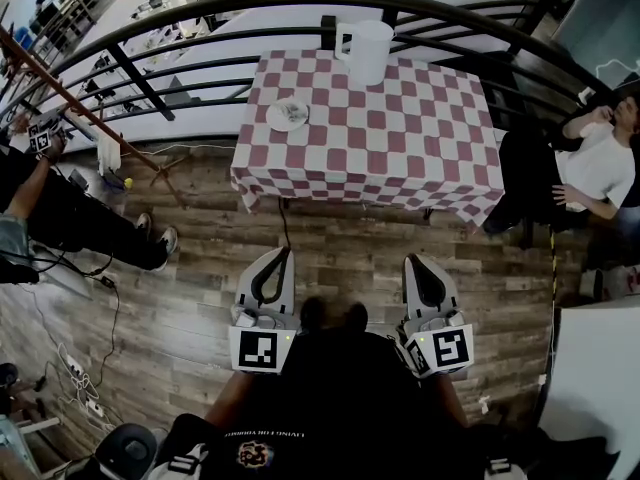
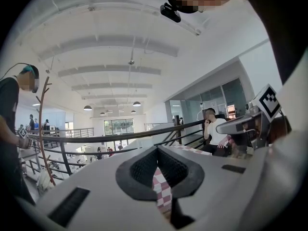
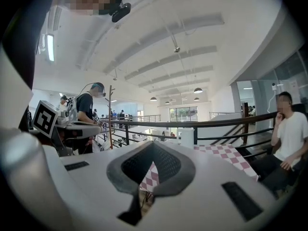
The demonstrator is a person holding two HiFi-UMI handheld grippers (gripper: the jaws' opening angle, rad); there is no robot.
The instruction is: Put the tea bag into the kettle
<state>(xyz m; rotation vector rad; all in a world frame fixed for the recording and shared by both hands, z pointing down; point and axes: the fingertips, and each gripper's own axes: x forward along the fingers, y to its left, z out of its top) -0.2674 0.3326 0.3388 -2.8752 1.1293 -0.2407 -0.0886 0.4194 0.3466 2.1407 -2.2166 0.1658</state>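
Left gripper (image 1: 277, 255): held low and close to the person's body, over the wooden floor (image 1: 340, 233) and well short of the surface; in the left gripper view the jaws (image 2: 157, 149) meet at their tips with nothing between them; only the checked cloth shows through the gap behind the tips

Right gripper (image 1: 419, 262): beside the left one, at about the same level and aimed the same way; its jaws (image 3: 153, 144) are closed tip to tip and hold nothing

Surface (image 1: 400, 143): a table under a red-and-white checked cloth, ahead of both grippers and apart from them; its far edge stands against a dark curved railing (image 1: 200, 20)

Kettle (image 1: 368, 50): white, upright, at the far edge of the surface, just in front of the railing; handle to the left in the head view; also seen in the right gripper view (image 3: 187, 136), beyond the closed jaws

Tea bag (image 1: 291, 112): lies on a small white saucer (image 1: 273, 119) at the left part of the surface, well apart from the kettle; too small to tell more

Bystanders: a seated person in a white shirt (image 1: 598, 163) to the right of the surface; another person's legs (image 1: 90, 223) on the floor to the left
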